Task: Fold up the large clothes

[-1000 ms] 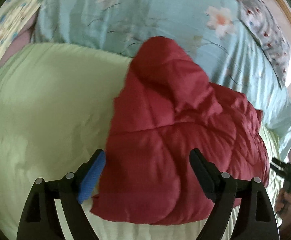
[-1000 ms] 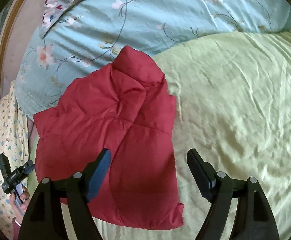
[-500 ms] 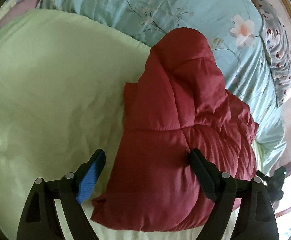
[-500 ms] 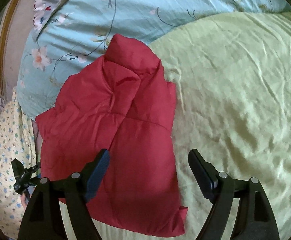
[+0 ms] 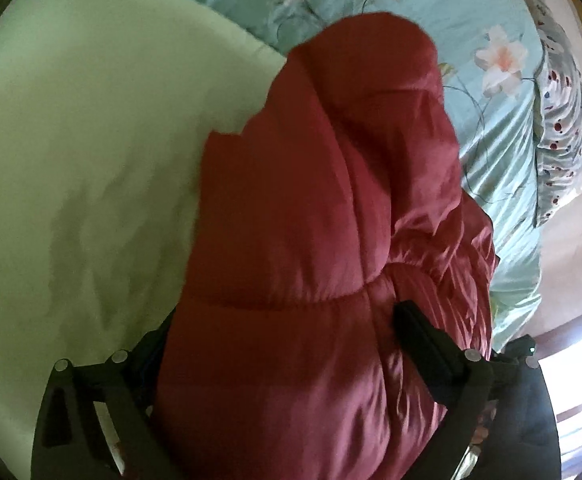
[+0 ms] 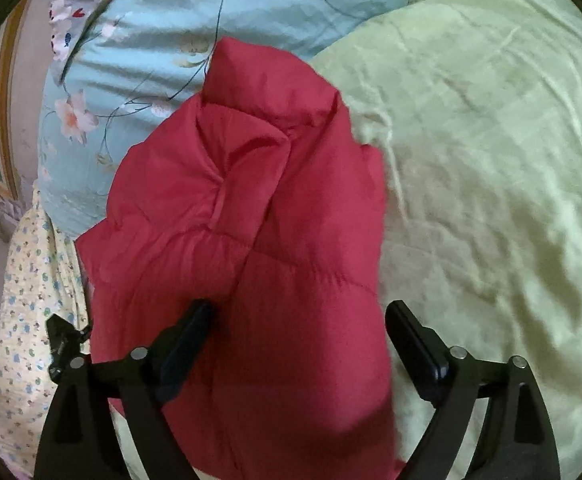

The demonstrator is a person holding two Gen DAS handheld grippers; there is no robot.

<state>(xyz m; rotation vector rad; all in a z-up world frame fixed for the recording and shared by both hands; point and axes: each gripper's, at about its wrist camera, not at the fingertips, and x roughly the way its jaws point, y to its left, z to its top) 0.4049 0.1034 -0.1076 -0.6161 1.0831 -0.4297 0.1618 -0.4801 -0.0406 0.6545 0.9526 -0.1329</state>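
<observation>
Right wrist view: folded red jacket (image 6: 251, 240) on bed (image 6: 491, 160).

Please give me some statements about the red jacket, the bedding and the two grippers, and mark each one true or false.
1. The jacket is red and quilted. True.
2. The jacket lies on a bare wooden floor. False: it lies on a green cover, its far end against a blue floral quilt.
3. The right gripper has the jacket's near end between its jaws, which are opening. True.
4. The jacket is spread flat with both sleeves out. False: it is folded into a thick bundle.
5. The left gripper is shut on the jacket. False: its jaws are opening, with the jacket between them.
</observation>
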